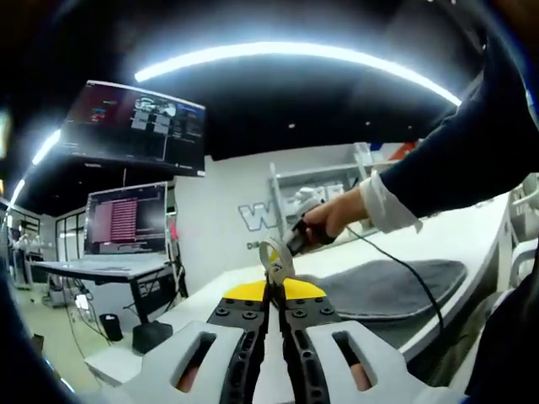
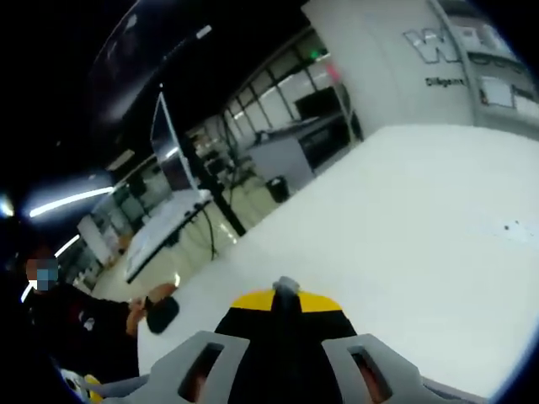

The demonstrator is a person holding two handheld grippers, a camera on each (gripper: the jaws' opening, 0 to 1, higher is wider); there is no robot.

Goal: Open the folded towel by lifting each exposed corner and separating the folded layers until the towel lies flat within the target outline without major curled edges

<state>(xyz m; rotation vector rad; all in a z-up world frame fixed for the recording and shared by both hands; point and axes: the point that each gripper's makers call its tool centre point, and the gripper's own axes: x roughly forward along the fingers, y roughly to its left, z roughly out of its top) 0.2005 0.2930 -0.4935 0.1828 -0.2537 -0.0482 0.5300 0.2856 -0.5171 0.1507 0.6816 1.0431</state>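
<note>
A dark grey towel lies spread on the white table, to the right of my left gripper. The left gripper's black, yellow-tipped jaws are pressed together and shut, and I see nothing held between them. Just beyond their tips a person's hand holds the other gripper by its handle, with a black cable trailing over the towel. In the right gripper view my right gripper is shut above bare white table; a small grey nub shows at its tips.
Two monitors hang over a desk at the left. A white shelf unit stands against the lettered back wall. The table's near edge drops off at the right. A seated person in dark clothes is at the lower left.
</note>
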